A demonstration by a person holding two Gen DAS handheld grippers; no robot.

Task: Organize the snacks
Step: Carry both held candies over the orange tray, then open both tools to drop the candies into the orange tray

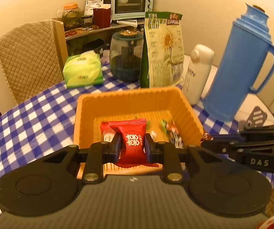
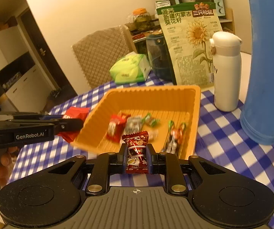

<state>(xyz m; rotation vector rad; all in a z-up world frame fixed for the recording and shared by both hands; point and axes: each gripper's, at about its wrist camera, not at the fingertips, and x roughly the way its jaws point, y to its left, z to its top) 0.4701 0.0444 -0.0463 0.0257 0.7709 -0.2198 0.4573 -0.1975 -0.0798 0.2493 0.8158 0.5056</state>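
In the orange tray (image 2: 179,97), bright crinkly sweets (image 2: 133,126).

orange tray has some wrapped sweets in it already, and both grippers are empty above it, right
Not quite: the grippers are not empty. The left gripper is shut on a red snack packet, as the left wrist view shows, and the right gripper is shut on a dark red candy, as the right wrist view shows. The orange tray does already hold wrapped sweets.
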